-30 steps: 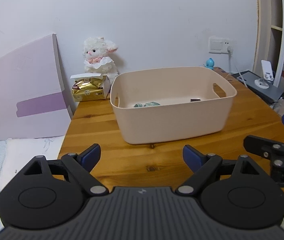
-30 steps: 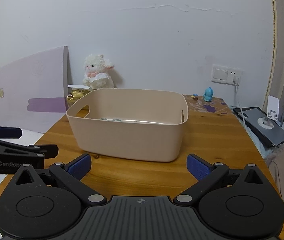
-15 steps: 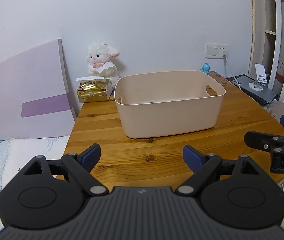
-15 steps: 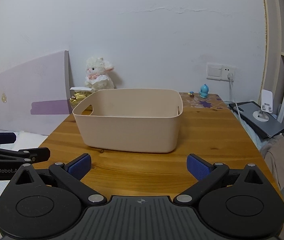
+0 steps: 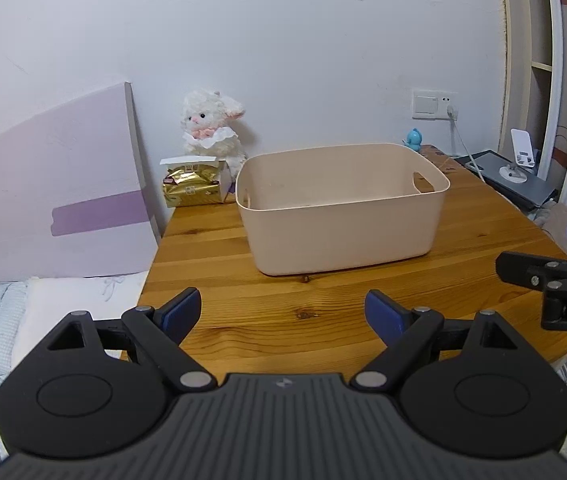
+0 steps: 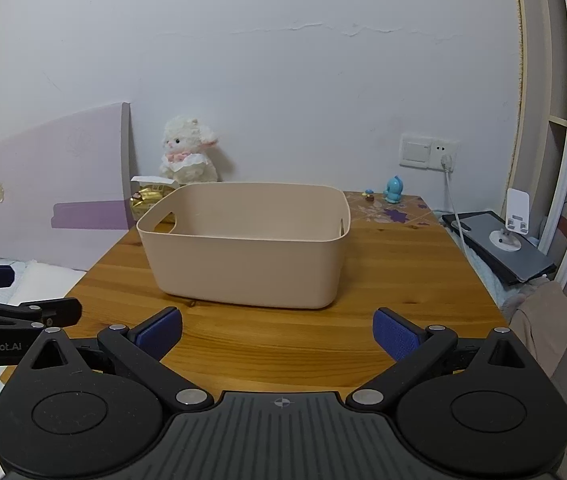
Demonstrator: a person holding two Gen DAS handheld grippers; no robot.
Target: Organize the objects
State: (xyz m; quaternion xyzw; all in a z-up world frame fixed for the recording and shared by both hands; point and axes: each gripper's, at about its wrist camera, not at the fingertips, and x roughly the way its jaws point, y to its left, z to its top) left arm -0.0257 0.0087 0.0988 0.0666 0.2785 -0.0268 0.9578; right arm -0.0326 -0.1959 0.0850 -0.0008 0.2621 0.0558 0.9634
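Nearest, the left gripper (image 5: 282, 312) has its jaws spread wide with nothing between the blue pads (image 5: 181, 311), held over the near edge of the table (image 5: 219, 256). The right gripper (image 6: 277, 330) is likewise wide open and empty over the same near edge. Each gripper shows at the side of the other's view: the left one's body reads "GenRobot.AI" in the right wrist view, and the right one's shows the letters "DA", cut off at the frame edge, in the left wrist view.

Past the two grippers, one beige bin (image 5: 343, 216) stands upright on the middle of the wooden table, with a cut-out handle at each short end. From this low angle its floor is hidden, so what lies in it cannot be told. A small dark speck (image 5: 306, 279) lies on the wood just before the bin's near wall.

Behind the bin's left end sits one gold foil pack (image 5: 191, 190) with a white flap on top; its label is too small to read. One white plush lamb (image 5: 211, 136) sits behind it against the wall. At the table's far right stand one blue figurine (image 6: 394, 195) and a smaller toy (image 6: 370, 193) beside it. A wall switch and socket (image 6: 427, 151) has a white cable plugged in. A lilac board (image 5: 55, 196) leans left of the table; a dark tablet (image 6: 499, 246) with a white stand lies off the right edge.
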